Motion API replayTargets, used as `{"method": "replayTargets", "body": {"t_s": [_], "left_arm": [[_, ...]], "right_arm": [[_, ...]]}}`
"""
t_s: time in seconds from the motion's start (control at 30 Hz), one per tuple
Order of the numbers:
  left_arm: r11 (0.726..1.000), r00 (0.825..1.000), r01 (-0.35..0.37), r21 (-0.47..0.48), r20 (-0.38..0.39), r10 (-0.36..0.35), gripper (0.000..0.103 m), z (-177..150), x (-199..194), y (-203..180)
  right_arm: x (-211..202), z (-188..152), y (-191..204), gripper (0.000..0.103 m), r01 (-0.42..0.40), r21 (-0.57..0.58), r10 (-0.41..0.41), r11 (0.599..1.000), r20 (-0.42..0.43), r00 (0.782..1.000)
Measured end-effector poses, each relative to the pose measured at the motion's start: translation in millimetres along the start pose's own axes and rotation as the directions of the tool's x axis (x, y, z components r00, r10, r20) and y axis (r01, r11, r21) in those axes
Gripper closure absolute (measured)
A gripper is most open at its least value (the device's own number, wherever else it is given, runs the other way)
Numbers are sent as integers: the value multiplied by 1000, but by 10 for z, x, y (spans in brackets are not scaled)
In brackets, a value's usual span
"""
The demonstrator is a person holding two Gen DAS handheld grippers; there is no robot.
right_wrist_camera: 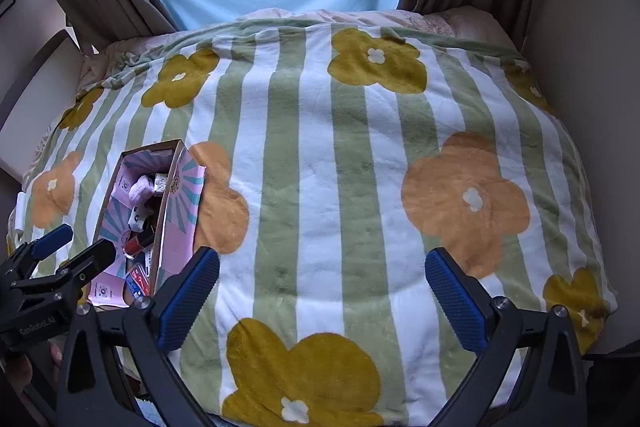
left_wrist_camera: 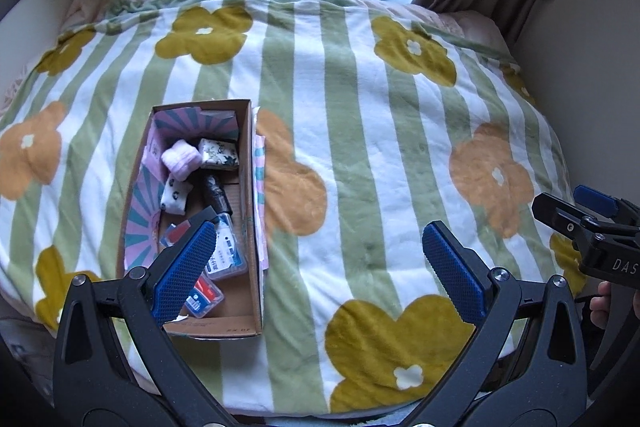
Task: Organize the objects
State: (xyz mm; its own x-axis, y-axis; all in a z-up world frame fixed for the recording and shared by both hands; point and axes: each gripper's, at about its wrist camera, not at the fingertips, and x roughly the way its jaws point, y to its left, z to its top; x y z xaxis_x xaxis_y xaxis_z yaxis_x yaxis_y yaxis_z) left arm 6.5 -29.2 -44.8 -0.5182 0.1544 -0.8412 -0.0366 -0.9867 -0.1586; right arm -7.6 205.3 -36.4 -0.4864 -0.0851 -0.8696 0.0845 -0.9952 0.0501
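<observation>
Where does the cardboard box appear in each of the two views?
Left wrist: the cardboard box is at lower left, behind the left finger.
Right wrist: the box is at far left, seen from its side.
Shared landmark: the orange flower beside it.

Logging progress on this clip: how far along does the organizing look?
Seems nearly finished. Done: the cardboard box on the flowered blanket already holds socks, a tissue pack and small cases. In hand: nothing; the left gripper and right gripper are open. Left: no loose items visible.
</observation>
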Motion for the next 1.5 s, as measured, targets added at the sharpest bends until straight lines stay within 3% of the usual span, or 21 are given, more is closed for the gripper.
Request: {"method": "replayTargets", "body": {"t_s": [1.5], "left_arm": [[1000,1000,-6,-18,7,6,0,-14,-58,60]], "right_arm": [[-34,-9,-49,1,10,2,-10,1000,5,1000]]}}
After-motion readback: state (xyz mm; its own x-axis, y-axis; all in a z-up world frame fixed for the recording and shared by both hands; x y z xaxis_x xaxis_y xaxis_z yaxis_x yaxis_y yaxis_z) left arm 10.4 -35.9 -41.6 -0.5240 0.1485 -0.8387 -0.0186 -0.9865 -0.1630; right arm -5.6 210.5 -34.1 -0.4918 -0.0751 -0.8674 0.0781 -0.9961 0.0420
